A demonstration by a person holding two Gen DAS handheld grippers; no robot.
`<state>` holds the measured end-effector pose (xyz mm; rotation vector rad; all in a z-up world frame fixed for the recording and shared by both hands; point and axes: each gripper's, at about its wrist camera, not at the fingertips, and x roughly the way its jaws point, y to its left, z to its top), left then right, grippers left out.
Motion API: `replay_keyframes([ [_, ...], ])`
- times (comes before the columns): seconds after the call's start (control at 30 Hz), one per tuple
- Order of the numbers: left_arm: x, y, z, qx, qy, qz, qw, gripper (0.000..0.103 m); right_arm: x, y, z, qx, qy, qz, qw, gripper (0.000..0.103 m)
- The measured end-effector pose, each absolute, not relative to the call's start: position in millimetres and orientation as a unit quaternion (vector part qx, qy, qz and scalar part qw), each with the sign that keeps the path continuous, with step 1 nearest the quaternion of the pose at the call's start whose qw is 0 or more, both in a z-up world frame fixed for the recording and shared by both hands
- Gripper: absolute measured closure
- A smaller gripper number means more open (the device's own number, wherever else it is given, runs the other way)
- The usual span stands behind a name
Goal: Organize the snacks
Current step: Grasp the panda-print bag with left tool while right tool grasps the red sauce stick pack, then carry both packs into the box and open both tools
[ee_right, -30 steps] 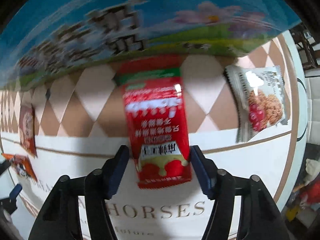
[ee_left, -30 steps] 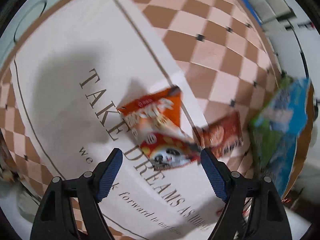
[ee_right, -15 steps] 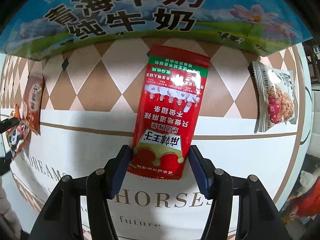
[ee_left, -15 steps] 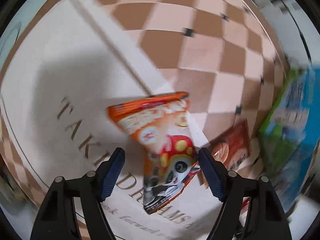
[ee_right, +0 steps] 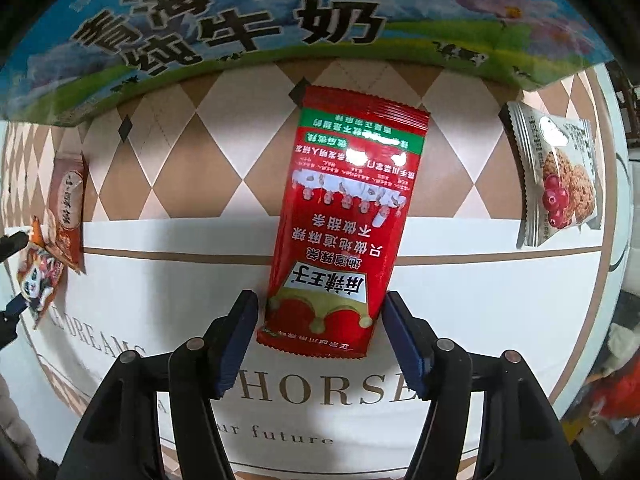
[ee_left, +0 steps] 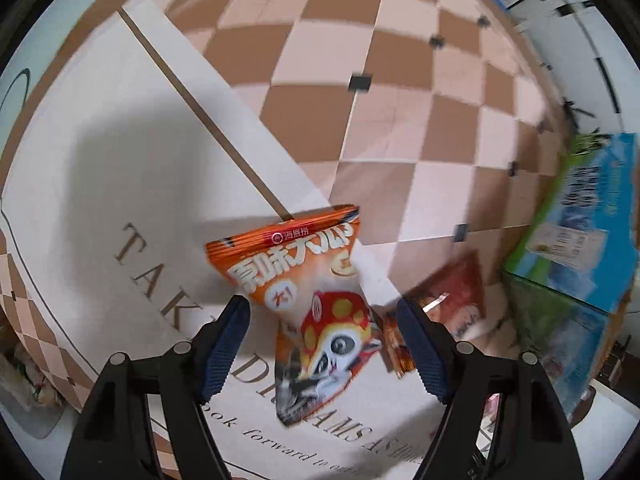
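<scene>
Snacks lie on the patterned tablecloth (ee_right: 460,312). Red packet (ee_right: 344,232) sits between the right gripper (ee_right: 318,332) jaws, which are opening, pads just clear. Orange packet (ee_left: 316,304) lies between the spread left gripper (ee_left: 322,344) pads, untouched. Milk carton (ee_right: 280,20) stands beyond.

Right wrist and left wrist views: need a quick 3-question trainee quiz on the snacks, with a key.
1. True or false: the red packet lies inside the blue and green box.
2. In the right wrist view, what lies to the right of the red packet? A: a white cookie packet. B: a bottle. C: a bowl.
3. Fill in: the orange packet lies mostly on the tablecloth's ____ lettered panel.

Key: 1 false, it lies on the tablecloth in front of the box. 2 A. 3 white.
</scene>
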<state>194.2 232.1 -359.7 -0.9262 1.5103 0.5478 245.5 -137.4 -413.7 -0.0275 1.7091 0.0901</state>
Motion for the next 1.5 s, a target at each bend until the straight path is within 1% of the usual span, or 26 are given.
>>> replay_keyframes([
  [0.07,198.8,230.7,-368.2,-0.385,0.662,0.243,0.596,0.028,243.7,-130.3,-414.7,-0.030,0.753,0.040,0.656,0.035],
  [0.13,199.0,230.4,-366.5,-0.365,0.657,0.247,0.612,0.029,240.0,-116.0,-412.5,-0.040,0.750,0.043,0.659,0.037],
  [0.17,201.8,227.6,-362.7,-0.345,0.656,0.242,0.626,0.033,237.7,-113.7,-412.4,-0.042,0.749,0.044,0.660,0.038],
  [0.2,209.2,221.9,-360.7,-0.329,0.658,0.236,0.635,0.050,237.2,-113.2,-412.0,-0.044,0.748,0.048,0.661,0.039],
  [0.3,219.8,204.9,-357.7,-0.272,0.673,0.210,0.655,0.057,227.1,-110.3,-405.5,-0.053,0.742,0.056,0.666,0.042],
  [0.37,221.0,194.3,-354.2,-0.233,0.679,0.196,0.668,0.058,223.6,-108.2,-403.9,-0.063,0.738,0.064,0.669,0.044],
  [0.4,221.4,189.2,-353.3,-0.223,0.681,0.191,0.671,0.061,221.6,-106.8,-403.1,-0.067,0.735,0.068,0.671,0.044],
  [0.57,207.7,164.7,-348.7,-0.197,0.692,0.162,0.676,0.062,208.1,-107.7,-400.2,-0.058,0.731,0.079,0.676,0.048],
  [0.6,202.8,146.5,-348.9,-0.193,0.694,0.154,0.676,0.062,206.2,-109.0,-399.6,-0.049,0.732,0.083,0.675,0.048],
  [0.7,191.9,123.1,-343.0,-0.186,0.701,0.125,0.677,0.062,199.9,-114.8,-395.1,-0.015,0.736,0.096,0.670,0.049],
  [0.9,173.2,61.5,-320.8,-0.161,0.700,0.072,0.692,0.062,184.2,-129.0,-382.5,0.040,0.742,0.119,0.659,0.050],
  [1.03,179.8,34.3,-305.6,-0.129,0.694,0.044,0.707,0.062,176.3,-139.2,-366.0,0.048,0.733,0.125,0.667,0.050],
  [1.13,185.7,4.9,-294.3,-0.110,0.687,0.027,0.718,0.062,172.4,-146.6,-348.6,0.052,0.725,0.130,0.675,0.050],
  [1.23,186.6,-2.5,-280.2,-0.095,0.674,0.011,0.733,0.062,167.5,-148.3,-328.5,0.060,0.715,0.133,0.684,0.050],
  [1.37,197.0,-38.5,-242.8,-0.092,0.655,-0.015,0.750,0.062,169.0,-168.4,-296.6,0.074,0.696,0.140,0.701,0.051],
  [1.4,184.4,-22.6,-227.3,-0.094,0.650,-0.021,0.753,0.062,168.5,-171.7,-284.3,0.078,0.688,0.142,0.707,0.051],
  [1.5,194.8,-27.8,-198.8,-0.105,0.636,-0.043,0.763,0.062,172.2,-189.5,-250.0,0.089,0.667,0.151,0.724,0.051],
])
